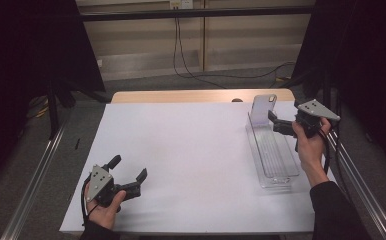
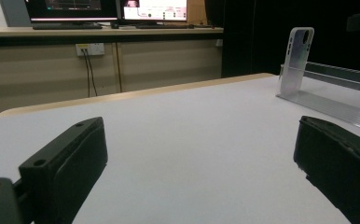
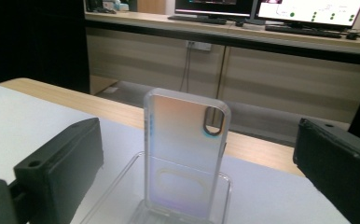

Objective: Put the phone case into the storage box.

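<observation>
I hold the right gripper [image 1: 281,124] wide, nothing between its jaws, beside the phone case [image 1: 263,106] standing upright at the clear tray's [image 1: 276,155] far end, upper right. I'd back off level, not brushing it. Left gripper [image 1: 129,175] rests wide, lower left.

wall: beige panels [image 1: 241,35] | floor: grey [image 1: 26,165] (dim) | desk: lit monitors [image 3: 308,9]

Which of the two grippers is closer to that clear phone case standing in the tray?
The right gripper. It sits just beside the phone case, jaws open and apart from it. The left gripper rests far across the table, near the person's edge, also open.
</observation>
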### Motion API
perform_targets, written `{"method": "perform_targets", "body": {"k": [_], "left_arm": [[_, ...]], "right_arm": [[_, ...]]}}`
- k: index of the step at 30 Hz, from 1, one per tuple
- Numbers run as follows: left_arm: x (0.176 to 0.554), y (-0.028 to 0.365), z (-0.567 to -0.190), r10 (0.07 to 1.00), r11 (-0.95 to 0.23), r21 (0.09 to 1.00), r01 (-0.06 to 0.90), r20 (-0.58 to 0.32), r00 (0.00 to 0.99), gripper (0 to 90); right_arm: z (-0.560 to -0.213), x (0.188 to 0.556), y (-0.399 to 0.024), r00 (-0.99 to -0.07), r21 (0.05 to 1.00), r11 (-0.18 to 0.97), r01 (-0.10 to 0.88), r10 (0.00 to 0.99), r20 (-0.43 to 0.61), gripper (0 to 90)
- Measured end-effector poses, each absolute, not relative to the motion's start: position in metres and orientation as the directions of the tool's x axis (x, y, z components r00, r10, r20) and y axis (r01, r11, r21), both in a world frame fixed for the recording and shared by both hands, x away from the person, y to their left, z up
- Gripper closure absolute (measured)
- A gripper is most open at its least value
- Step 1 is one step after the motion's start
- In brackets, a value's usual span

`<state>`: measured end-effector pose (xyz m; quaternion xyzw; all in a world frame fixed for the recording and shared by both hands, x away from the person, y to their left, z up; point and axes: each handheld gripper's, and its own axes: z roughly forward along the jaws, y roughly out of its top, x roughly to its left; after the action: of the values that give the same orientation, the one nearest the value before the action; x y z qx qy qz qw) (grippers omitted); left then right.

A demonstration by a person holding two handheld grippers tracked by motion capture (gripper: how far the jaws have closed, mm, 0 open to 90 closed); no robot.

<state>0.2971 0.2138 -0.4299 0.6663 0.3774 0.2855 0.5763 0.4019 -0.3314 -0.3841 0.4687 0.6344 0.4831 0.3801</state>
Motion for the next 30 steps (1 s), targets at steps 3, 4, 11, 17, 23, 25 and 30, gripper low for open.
{"method": "perform_targets", "body": {"k": [3,4,11,17,23,25,30], "left_arm": [[0.297,0.214,-0.43,0.832,-0.046,0.983,0.177,-0.06,0.552,2.7],[0.297,0.214,-0.43,0.831,-0.048,0.983,0.176,-0.058,0.553,2.7],[0.298,0.213,-0.431,0.829,-0.049,0.982,0.185,-0.064,0.556,2.7],[0.297,0.214,-0.43,0.833,-0.063,0.982,0.176,-0.045,0.551,2.7],[0.297,0.214,-0.43,0.834,-0.049,0.983,0.178,-0.058,0.549,2.7],[0.297,0.214,-0.429,0.833,-0.055,0.983,0.175,-0.052,0.551,2.7],[0.296,0.214,-0.429,0.833,-0.057,0.983,0.176,-0.05,0.551,2.7]], "right_arm": [[-0.384,0.397,-0.332,-0.278,0.969,0.096,0.228,0.96,-0.03,0.2],[-0.385,0.396,-0.332,-0.273,0.968,0.1,0.23,0.961,-0.035,0.1],[-0.384,0.388,-0.336,-0.272,0.972,0.087,0.22,0.962,-0.025,0.0],[-0.385,0.379,-0.338,-0.289,0.973,0.091,0.21,0.957,-0.027,0.3],[-0.389,0.368,-0.343,-0.3,0.976,0.07,0.207,0.954,-0.005,0.0],[-0.391,0.365,-0.344,-0.299,0.976,0.054,0.213,0.954,0.012,0.1],[-0.393,0.358,-0.347,-0.303,0.978,0.04,0.206,0.953,0.025,0.4]]}}
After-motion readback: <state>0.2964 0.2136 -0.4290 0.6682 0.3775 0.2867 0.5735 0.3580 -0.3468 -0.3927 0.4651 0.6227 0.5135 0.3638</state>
